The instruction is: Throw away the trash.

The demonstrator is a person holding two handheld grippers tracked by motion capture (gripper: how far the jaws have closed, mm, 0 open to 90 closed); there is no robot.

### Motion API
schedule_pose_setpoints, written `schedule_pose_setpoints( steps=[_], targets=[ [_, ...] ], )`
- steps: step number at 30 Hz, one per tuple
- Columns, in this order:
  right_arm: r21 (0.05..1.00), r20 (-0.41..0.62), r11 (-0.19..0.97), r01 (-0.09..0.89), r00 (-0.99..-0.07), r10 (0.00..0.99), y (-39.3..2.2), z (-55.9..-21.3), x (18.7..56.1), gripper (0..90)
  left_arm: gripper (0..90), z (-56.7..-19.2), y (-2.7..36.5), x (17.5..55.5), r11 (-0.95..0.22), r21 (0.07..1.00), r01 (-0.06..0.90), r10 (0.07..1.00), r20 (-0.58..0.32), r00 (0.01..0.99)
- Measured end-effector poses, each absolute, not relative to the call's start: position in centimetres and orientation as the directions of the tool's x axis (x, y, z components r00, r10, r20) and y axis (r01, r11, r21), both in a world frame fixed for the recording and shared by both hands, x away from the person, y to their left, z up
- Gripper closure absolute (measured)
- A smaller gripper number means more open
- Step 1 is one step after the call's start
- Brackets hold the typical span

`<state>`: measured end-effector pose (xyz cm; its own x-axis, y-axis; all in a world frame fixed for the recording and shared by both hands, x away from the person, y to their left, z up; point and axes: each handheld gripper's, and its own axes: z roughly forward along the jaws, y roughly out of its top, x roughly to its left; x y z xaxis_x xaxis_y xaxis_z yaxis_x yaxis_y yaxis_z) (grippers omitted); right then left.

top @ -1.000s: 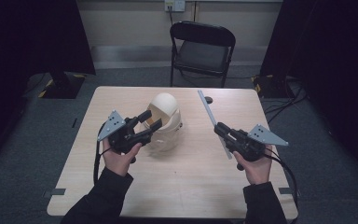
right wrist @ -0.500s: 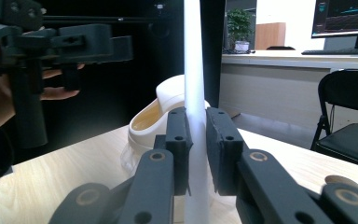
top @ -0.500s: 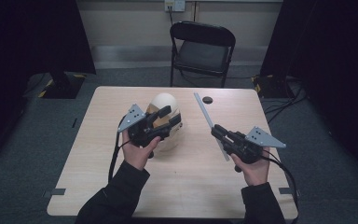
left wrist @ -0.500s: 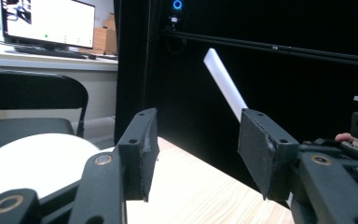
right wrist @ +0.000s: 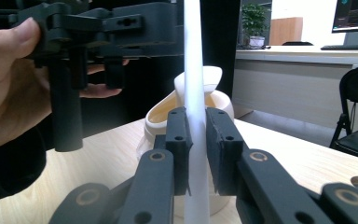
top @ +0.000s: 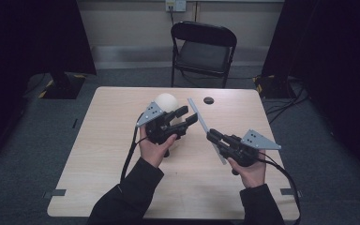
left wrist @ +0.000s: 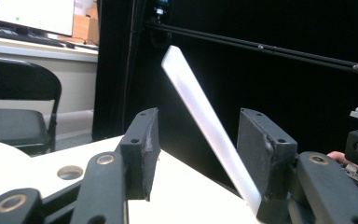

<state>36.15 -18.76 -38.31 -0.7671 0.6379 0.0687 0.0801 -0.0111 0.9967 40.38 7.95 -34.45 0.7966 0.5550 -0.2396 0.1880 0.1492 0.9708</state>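
Right claw (top: 215, 137) clamped on the flat white strip (top: 198, 114), angled up at frame centre; left claw (top: 183, 115), jaws apart and just closing, straddles its upper end without pinching, so the two-handed grip looks unfinished; cream head-shaped form (top: 168, 102) untouched on desk (top: 108, 140).

Count as observed. Hand-held grippers: two, the left hand-held gripper (top: 183, 117) and the right hand-held gripper (top: 211, 135), each carried by one hand. Flat white strip (top: 201, 123): one. Cream head-shaped form (top: 167, 104): one, standing on the table (top: 103, 140). Tables: one, with one round hole (top: 208, 100) near its far edge. Folding chairs (top: 203, 51): one, behind the table. Wall sockets (top: 175, 4): one. Grey three-cornered plates: two, one per hand-held gripper.
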Motion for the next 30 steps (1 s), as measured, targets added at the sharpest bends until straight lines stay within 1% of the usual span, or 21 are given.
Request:
schedule_pose_setpoints(
  steps=[4, 8, 14, 16, 18, 22, 24, 28, 30],
  targets=[
    [0.997, 0.045, 0.018, 0.071, -0.784, 0.619, -18.2, -38.3, 36.1, 80.6, 54.8, -34.8, 7.3, 40.4, 0.141, 0.967, 0.212, 0.533, -0.255, 0.807],
    [0.997, 0.037, 0.029, 0.07, -0.79, 0.612, -17.8, -38.3, 36.0, 80.7, 68.0, -34.8, 7.2, 40.3, 0.142, 0.966, 0.214, 0.524, -0.257, 0.812],
    [0.997, 0.038, 0.036, 0.075, -0.794, 0.607, -17.6, -38.5, 36.0, 80.2, 74.8, -34.6, 7.2, 40.0, 0.168, 0.956, 0.239, 0.472, -0.291, 0.832],
    [0.996, 0.046, 0.036, 0.086, -0.794, 0.606, -17.5, -38.5, 36.1, 77.4, 78.5, -34.4, 7.3, 39.8, 0.16, 0.965, 0.209, 0.485, -0.261, 0.834],
    [0.996, 0.056, 0.027, 0.09, -0.792, 0.608, -17.7, -38.5, 36.1, 72.3, 79.3, -34.3, 7.7, 39.7, 0.173, 0.965, 0.196, 0.479, -0.256, 0.84],
    [0.996, 0.07, -0.001, 0.091, -0.761, 0.645, -18.6, -38.4, 36.2, 68.3, 79.3, -33.7, 8.6, 39.2, 0.184, 0.969, 0.164, 0.483, -0.235, 0.843],
    [0.995, 0.078, -0.006, 0.1, -0.734, 0.675, -19.2, -38.5, 36.4, 64.5, 79.3, -33.3, 9.2, 38.8, 0.189, 0.97, 0.155, 0.484, -0.229, 0.845],
    [0.989, 0.111, -0.015, 0.146, -0.677, 0.727, -20.6, -39.3, 37.1, 58.6, 79.2, -32.3, 11.0, 38.0, 0.203, 0.971, 0.124, 0.493, -0.211, 0.844],
    [0.985, 0.121, -0.01, 0.174, -0.64, 0.759, -21.2, -40.0, 37.5, 53.7, 79.3, -31.7, 11.9, 37.6, 0.209, 0.972, 0.107, 0.497, -0.199, 0.844]
  ],
)
